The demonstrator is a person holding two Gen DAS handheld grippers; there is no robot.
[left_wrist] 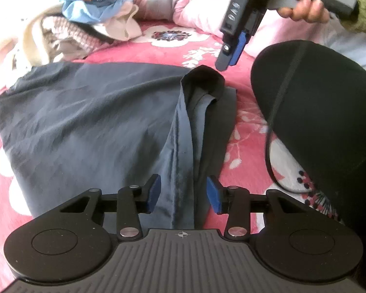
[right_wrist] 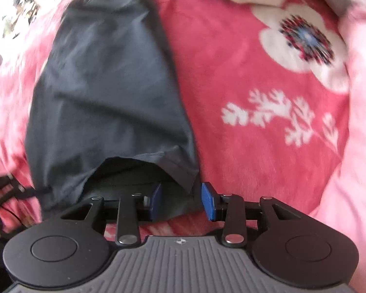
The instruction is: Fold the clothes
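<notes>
Two grippers are hovering over one dark garment that is lying spread on a pink floral blanket.

In the left wrist view, the left gripper is pointing down at the garment's near edge, its blue pads standing partly apart with a bunched fold of cloth lying between them. The pads are not pressing on that fold; a gap is showing on both sides.

A hand is holding the right gripper just above the garment's raised far corner, not touching it. From its own view, the right gripper is likewise partly spread, with the cloth's edge sitting between the pads, unpinched.

Beyond the garment, a pile of clothes is sitting on the blanket. A black-clad knee is resting to the right.
</notes>
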